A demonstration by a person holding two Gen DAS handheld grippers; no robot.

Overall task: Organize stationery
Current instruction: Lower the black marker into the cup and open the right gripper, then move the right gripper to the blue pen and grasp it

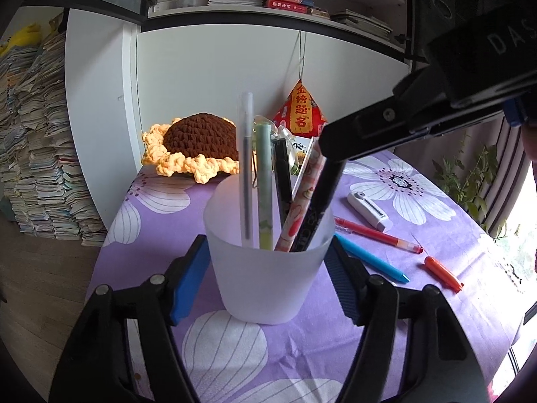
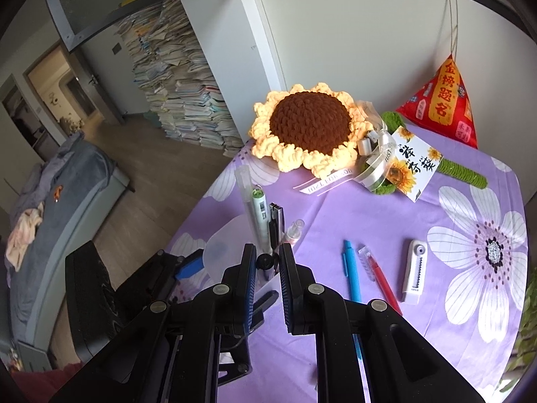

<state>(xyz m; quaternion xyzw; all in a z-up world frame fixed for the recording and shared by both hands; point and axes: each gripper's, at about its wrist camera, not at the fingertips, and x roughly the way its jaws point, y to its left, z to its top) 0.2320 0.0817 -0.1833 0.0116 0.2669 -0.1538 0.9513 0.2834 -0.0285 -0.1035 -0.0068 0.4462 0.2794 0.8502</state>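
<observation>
A frosted plastic cup [image 1: 265,278] stands on the purple flowered tablecloth [image 1: 302,346]. My left gripper [image 1: 266,240] is shut on it, one blue pad on each side. Inside the cup stand a clear pen [image 1: 246,168], a green pen [image 1: 265,184], a black clip pen [image 1: 282,174] and a pink patterned pen [image 1: 302,201]. My right gripper [image 2: 267,248] reaches in from the upper right, shut on a black pen [image 1: 322,201] whose lower end is inside the cup. To the right of the cup, a red pen [image 1: 379,235], a blue pen [image 1: 372,258] and an orange pen [image 1: 443,273] lie on the cloth.
A white correction-tape holder [image 1: 369,210] lies beyond the red pen. A crochet sunflower [image 1: 198,144], a red pyramid pouch [image 1: 300,114] and a sunflower card [image 2: 412,168] sit at the back by the wall. The table's left edge drops to the floor, where stacked books [image 1: 37,154] stand.
</observation>
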